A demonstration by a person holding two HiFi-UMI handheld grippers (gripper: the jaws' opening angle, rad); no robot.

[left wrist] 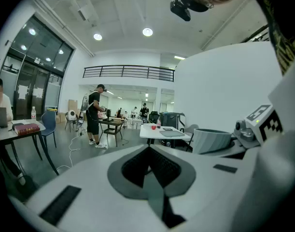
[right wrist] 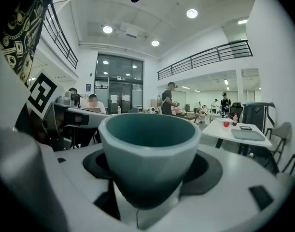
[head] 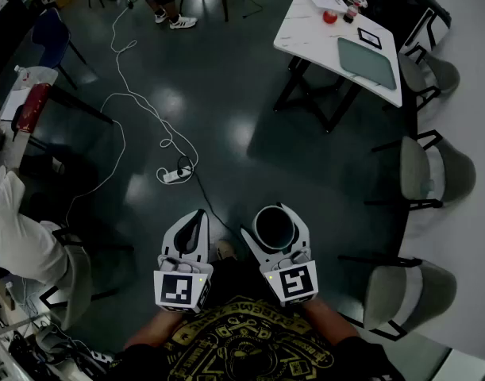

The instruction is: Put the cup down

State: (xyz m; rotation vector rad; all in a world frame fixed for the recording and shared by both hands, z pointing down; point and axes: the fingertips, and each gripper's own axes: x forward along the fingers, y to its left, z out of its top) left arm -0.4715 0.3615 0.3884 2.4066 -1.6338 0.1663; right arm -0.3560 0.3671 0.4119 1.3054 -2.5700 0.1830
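Note:
A grey faceted cup (right wrist: 149, 153) with a dark teal inside sits upright between the jaws of my right gripper (right wrist: 149, 178), which is shut on its sides. In the head view the cup (head: 274, 225) is a dark round mouth held in the right gripper (head: 275, 236) just in front of my body, over the dark floor. My left gripper (head: 188, 236) hangs beside it to the left, jaws together and nothing in them. From the left gripper view (left wrist: 149, 170) the cup (left wrist: 212, 140) shows at the right.
A white table (head: 341, 42) with a grey tray and small items stands far ahead to the right. Grey chairs (head: 429, 173) line the right side. A white cable and power strip (head: 175, 175) lie on the floor ahead. A seated person (head: 20, 236) is at the left.

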